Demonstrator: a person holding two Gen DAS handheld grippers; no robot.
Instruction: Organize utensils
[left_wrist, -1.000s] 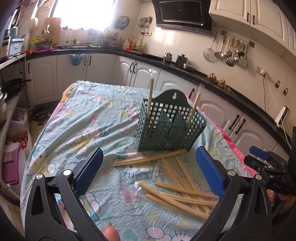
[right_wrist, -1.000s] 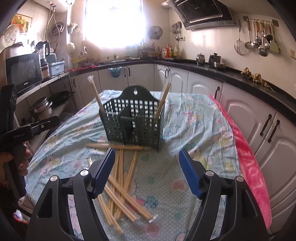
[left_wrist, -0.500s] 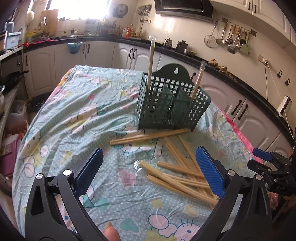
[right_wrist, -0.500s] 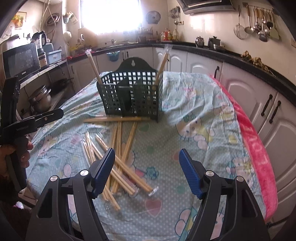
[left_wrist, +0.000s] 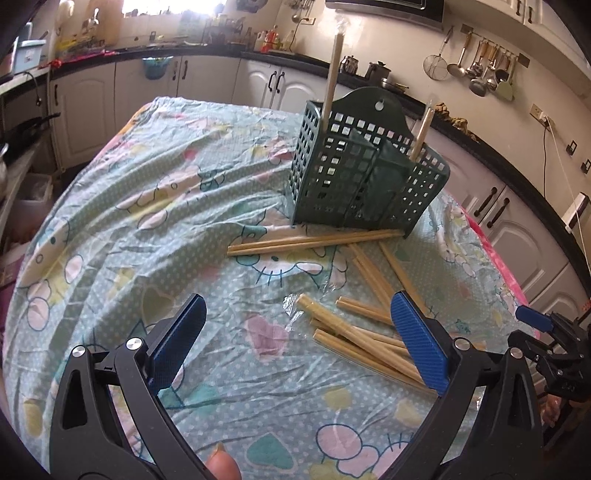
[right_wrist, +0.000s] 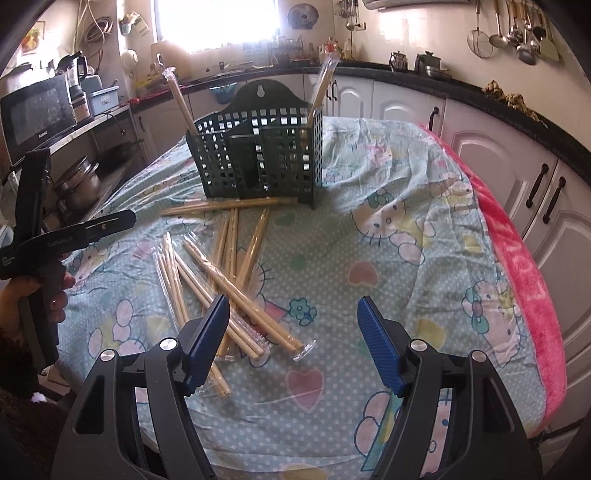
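A scatter of wrapped bamboo chopsticks (right_wrist: 236, 280) lies on the cloth-covered bench (right_wrist: 388, 236), just in front of the dark green slotted utensil basket (right_wrist: 266, 155) at the far middle. Two wrapped pairs already stand in the basket, one at its left end (right_wrist: 181, 99) and one at its right (right_wrist: 321, 85).

The right gripper (right_wrist: 291, 332) hangs over the near edge of the pile with its fingers (right_wrist: 376, 343) spread wide and nothing between them. The left gripper (left_wrist: 295, 336) is likewise wide open and empty, its fingers (left_wrist: 417, 339) overlapping the near-right ends of the sticks in its own view.

The relation that matters: most of the loose sticks run near-to-far, fanning slightly, with their near ends (the ones in clear wrap) pointing toward the right gripper and lying just left of its centre line. One pair (right_wrist: 229, 206) lies crosswise against the basket's foot. The right hand looks the nearer; a small shift left would probably put a stick's near end between its fingers, across the grip.
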